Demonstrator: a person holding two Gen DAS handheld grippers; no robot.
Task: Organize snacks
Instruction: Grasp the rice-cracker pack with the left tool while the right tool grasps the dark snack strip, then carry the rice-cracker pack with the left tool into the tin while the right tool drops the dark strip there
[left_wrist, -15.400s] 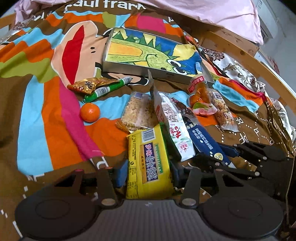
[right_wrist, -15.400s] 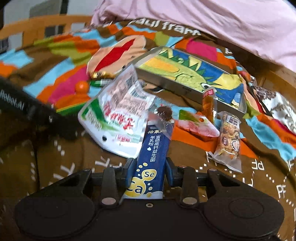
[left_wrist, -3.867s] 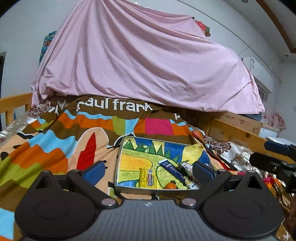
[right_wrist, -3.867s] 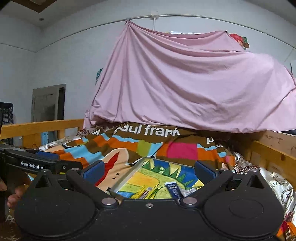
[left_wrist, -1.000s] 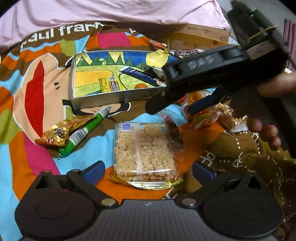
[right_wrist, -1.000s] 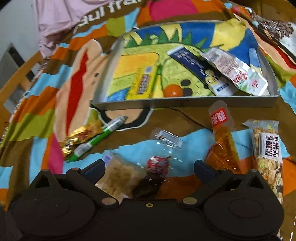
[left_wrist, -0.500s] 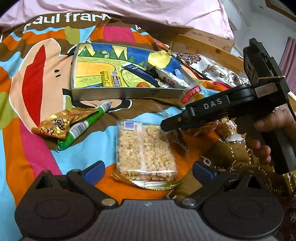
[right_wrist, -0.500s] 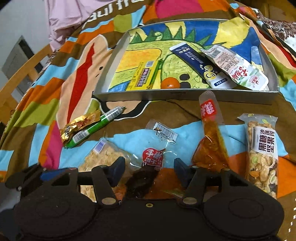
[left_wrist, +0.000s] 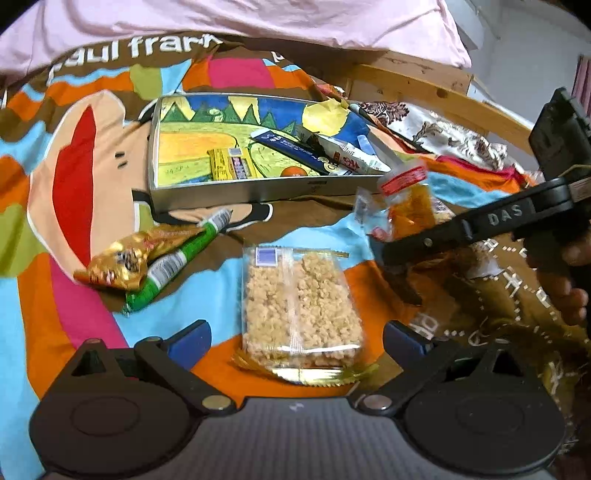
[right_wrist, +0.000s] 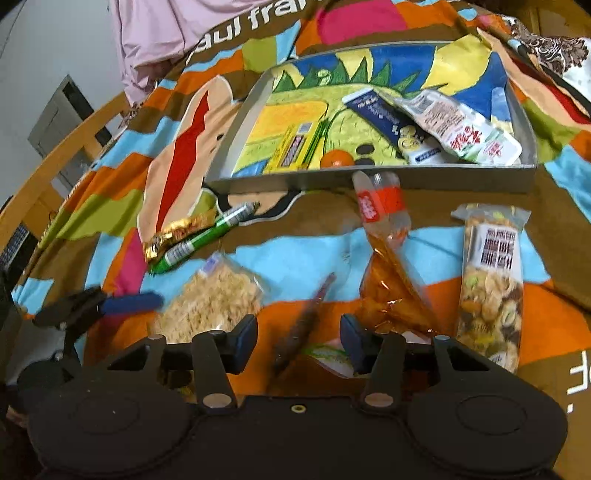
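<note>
A grey tin tray (left_wrist: 258, 192) with a dinosaur picture lies on the bedspread and holds a yellow packet, a blue sachet, a white pouch and an orange. My left gripper (left_wrist: 297, 338) is open around the near end of a clear rice-crisp packet (left_wrist: 301, 306). My right gripper (right_wrist: 298, 343) is open, its jaws either side of a dark snack packet (right_wrist: 301, 325) that looks blurred. The right gripper also shows in the left wrist view (left_wrist: 399, 258). An orange jelly packet (right_wrist: 391, 273) and a nut bar (right_wrist: 491, 280) lie to its right.
A gold-wrapped candy (left_wrist: 122, 258) and a green tube (left_wrist: 173, 262) lie left of the rice-crisp packet. The tray also shows in the right wrist view (right_wrist: 369, 181). A wooden bed rail (left_wrist: 424, 85) and pink sheet (left_wrist: 221, 18) stand behind.
My right gripper has narrowed and moved down around the dark snack packet, which has tilted on edge. My left gripper stays open around the rice-crisp packet.
</note>
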